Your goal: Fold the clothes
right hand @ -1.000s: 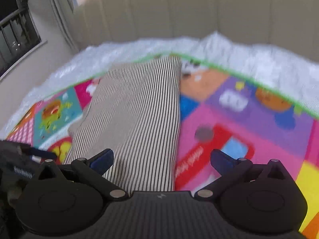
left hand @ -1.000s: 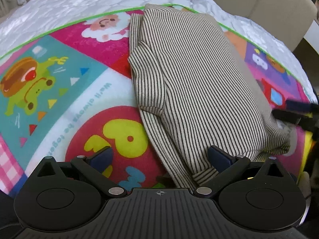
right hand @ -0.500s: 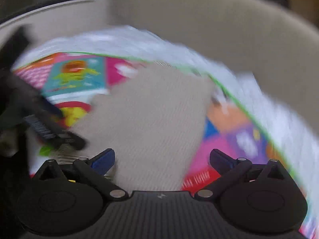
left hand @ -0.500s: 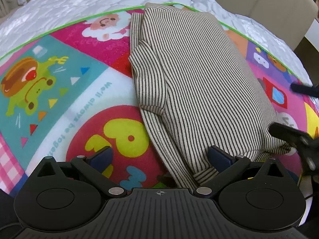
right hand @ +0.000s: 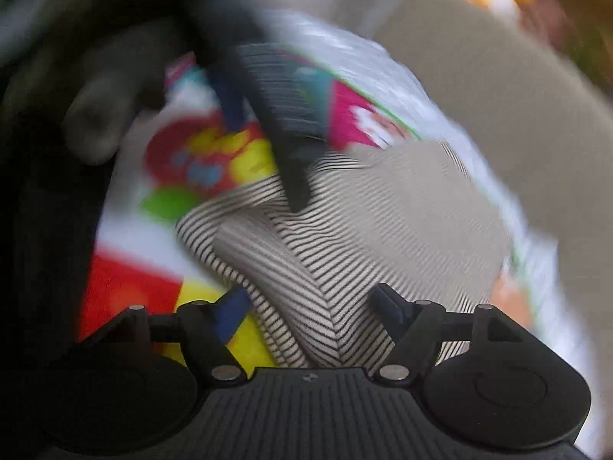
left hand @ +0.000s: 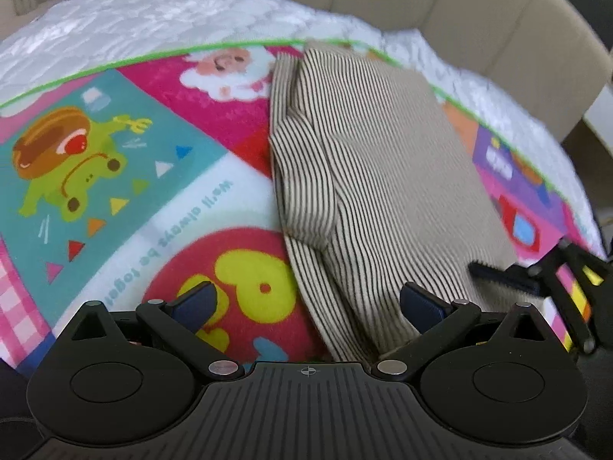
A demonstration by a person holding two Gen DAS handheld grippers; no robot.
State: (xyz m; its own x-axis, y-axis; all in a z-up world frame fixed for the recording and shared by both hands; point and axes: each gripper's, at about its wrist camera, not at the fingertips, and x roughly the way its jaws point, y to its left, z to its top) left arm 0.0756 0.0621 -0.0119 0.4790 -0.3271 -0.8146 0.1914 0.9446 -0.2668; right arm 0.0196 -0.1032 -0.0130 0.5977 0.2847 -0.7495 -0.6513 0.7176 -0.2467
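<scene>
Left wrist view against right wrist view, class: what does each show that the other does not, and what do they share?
Only the left wrist view shows the frog picture on the mat, sharply, and the right gripper from the side at the garment's near right corner.

Only the right wrist view, heavily blurred, shows a raised fold of cloth between the closing right gripper's jaws, not yet pinched, and the left gripper reaching in from above.

Both show the striped garment, the colourful mat, the white quilt and the beige padded wall.

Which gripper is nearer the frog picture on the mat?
Left. The left gripper hangs just beside the frog picture; the right gripper, fingers closing, sits across the striped garment.
</scene>
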